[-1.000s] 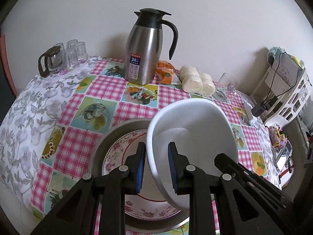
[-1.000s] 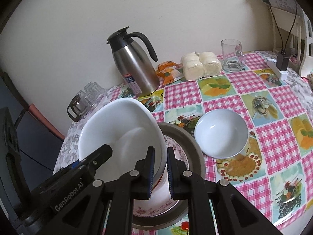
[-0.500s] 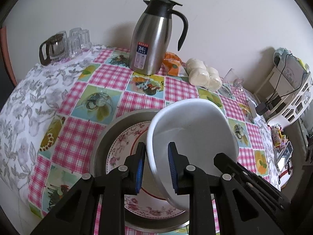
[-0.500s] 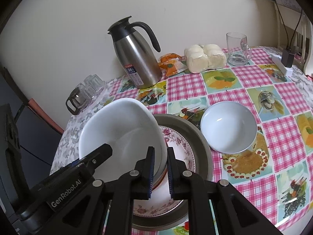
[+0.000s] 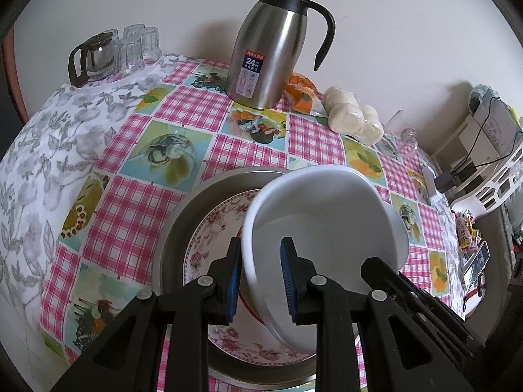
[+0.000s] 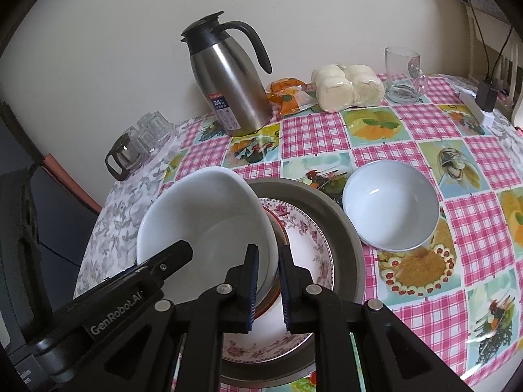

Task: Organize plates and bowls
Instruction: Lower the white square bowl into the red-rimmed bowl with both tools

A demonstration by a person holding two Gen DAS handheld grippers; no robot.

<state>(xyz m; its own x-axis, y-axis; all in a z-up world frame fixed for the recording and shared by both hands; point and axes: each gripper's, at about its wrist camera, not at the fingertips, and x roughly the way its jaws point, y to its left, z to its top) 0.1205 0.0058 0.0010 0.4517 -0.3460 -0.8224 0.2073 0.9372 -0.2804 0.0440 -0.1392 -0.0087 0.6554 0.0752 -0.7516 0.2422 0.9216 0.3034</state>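
Plainly, the large white bowl [image 5: 323, 225] is held between both tools, tilted over the floral plate [image 6: 304, 245] that lies inside the grey metal dish [image 6: 346, 225], which serves as the landmark here. The left gripper [image 5: 261, 281] has its blue-padded fingers clamped across the bowl's near rim, one inside and one outside; the right gripper [image 6: 268, 281] pinches the opposite rim wall the same way, so each is closed on the bowl's edge. The bowl looks like glazed ceramic or melamine: rigid, smooth and likely slippery under the pads, and if ceramic it would chip on a hard knock against the plate. A thin rim gives little purchase, so the two-sided hold seems sensible, and setting it down flat and gently on the plate would be the safer handling. The smaller white bowl [image 6: 390, 204] sits on the tablecloth [image 6: 408, 124] just to the right of the metal dish, touching its edge or nearly so; its rim is the obvious place to grasp.
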